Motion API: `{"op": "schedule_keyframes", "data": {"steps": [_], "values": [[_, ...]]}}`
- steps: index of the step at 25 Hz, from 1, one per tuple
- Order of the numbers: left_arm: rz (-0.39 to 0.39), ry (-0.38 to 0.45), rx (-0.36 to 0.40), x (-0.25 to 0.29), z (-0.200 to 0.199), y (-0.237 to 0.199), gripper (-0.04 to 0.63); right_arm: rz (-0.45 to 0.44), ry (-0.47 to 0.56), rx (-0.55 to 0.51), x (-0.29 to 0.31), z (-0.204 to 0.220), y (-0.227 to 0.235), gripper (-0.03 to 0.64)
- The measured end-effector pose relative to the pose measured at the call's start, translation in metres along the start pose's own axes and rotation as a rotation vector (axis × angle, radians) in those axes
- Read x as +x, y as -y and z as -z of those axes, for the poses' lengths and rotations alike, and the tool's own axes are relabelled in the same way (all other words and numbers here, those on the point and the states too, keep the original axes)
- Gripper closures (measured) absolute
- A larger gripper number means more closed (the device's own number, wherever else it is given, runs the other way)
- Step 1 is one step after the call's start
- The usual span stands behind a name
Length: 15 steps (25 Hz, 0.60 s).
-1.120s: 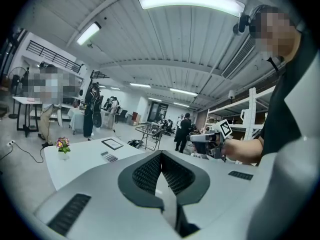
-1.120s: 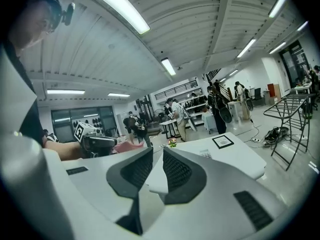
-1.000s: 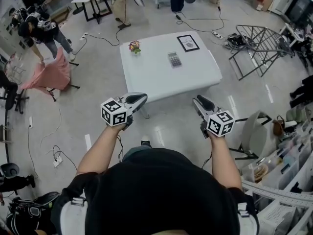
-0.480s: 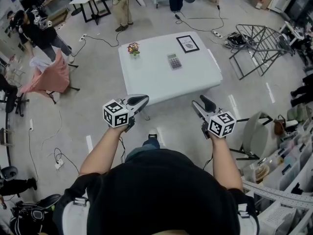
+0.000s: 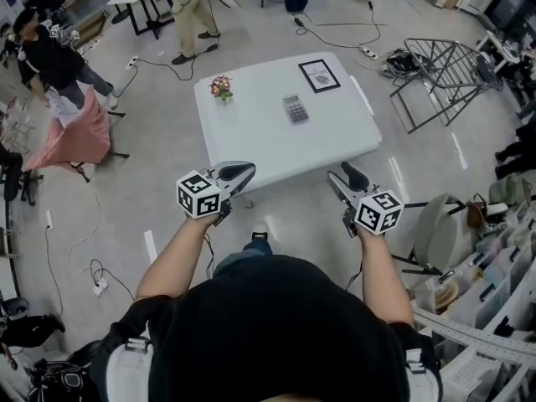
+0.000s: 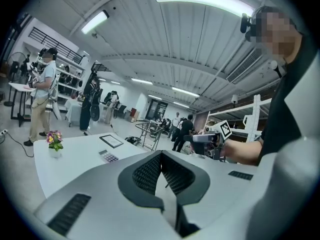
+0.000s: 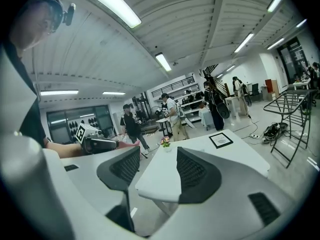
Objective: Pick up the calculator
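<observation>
The grey calculator (image 5: 295, 108) lies flat near the middle of the white table (image 5: 251, 136), with both grippers short of the table's near edge. My left gripper (image 5: 243, 171) hangs at the left, its jaws shut with nothing in them. In the left gripper view the calculator (image 6: 109, 157) is small, far beyond the left gripper (image 6: 161, 156). My right gripper (image 5: 342, 176) hangs at the right. Its jaws are opening, and the right gripper (image 7: 157, 159) has nothing between its pads, only the table (image 7: 235, 156) ahead. The right gripper view does not show the calculator.
A black picture frame (image 5: 320, 75) lies behind the calculator, and a small flower pot (image 5: 221, 87) stands at the table's far left. Cables cross the floor. A metal rack (image 5: 444, 74) lies at the right, shelves at the far right. People stand at the back left.
Both grippers have moved forward, and the table's near edge now lies closer to them. The people at the back have shifted.
</observation>
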<state>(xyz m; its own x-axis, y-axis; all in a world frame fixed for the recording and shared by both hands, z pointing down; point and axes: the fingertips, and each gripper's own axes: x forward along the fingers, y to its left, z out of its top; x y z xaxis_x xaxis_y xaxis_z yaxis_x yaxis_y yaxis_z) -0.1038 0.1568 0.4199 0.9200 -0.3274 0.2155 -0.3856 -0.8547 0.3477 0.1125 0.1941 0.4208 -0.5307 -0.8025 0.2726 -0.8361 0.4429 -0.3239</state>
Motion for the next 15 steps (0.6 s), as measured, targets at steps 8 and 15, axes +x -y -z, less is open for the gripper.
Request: {"op": "schedule_keyframes", "data": {"steps": [8, 15], "values": [[0.038, -0.01, -0.021, 0.037, -0.022, -0.058, 0.577, 0.014, -0.026, 0.027, 0.051, -0.016, 0.033, 0.376], [0.075, -0.015, -0.029, 0.061, -0.042, -0.111, 0.577, 0.034, -0.04, 0.043, 0.098, -0.033, 0.057, 0.376]]}}
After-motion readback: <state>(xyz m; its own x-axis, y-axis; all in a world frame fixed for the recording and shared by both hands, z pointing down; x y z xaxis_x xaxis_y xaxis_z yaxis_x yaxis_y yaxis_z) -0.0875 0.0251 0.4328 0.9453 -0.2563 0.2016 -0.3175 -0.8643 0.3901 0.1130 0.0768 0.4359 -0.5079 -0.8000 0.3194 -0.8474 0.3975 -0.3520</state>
